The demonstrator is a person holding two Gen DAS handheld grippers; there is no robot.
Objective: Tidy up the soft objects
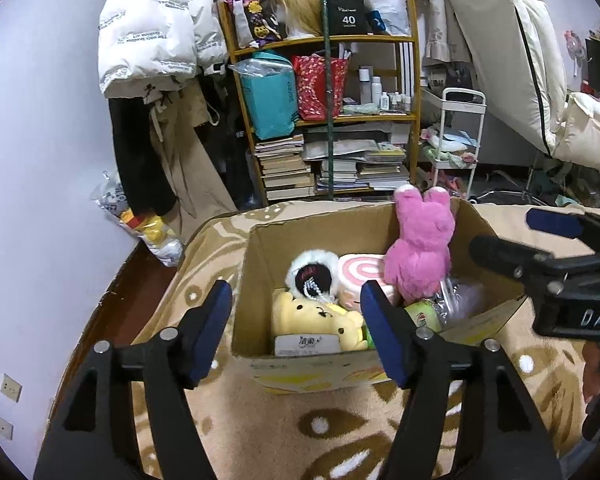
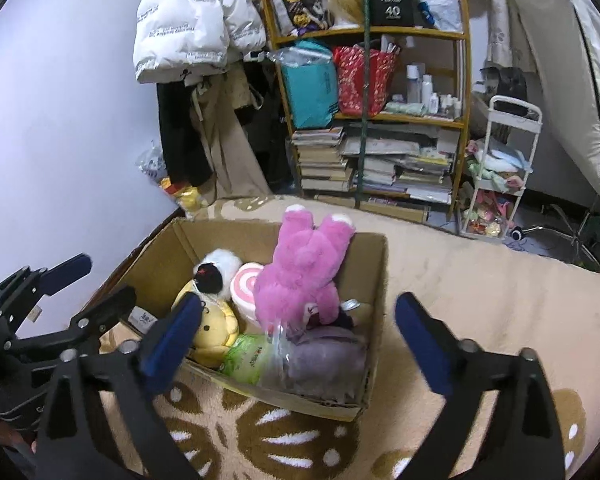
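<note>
The cardboard box (image 1: 260,264) sits open-topped on the bed and serves as the collecting place, so the soft toys are packed inside it: a pink plush rabbit (image 1: 420,248) stands head-down against the far wall, its 2 legs poking above the rim, probably because the floor of the box is already crowded. Below it lie a yellow plush bear (image 1: 312,316), a pink swirl cushion (image 1: 360,272), a white fluffy round toy (image 1: 312,272), a green packet (image 2: 246,356) and a bagged grey plush (image 2: 324,364). The left gripper (image 1: 296,312) hangs over the near left edge of the box with its fingers spread and nothing between them; the right gripper (image 2: 300,332) hovers over the near right corner, also spread wide and empty, which suggests both are free for the next item or the sorting is nearly done. The surface is a beige blanket (image 2: 460,288) with brown leaf patterns. Beyond it stand a wooden shelf (image 1: 414,80) loaded with books and bags, a hanging white puffer jacket (image 1: 152,32) and a white trolley (image 2: 500,176).
</note>
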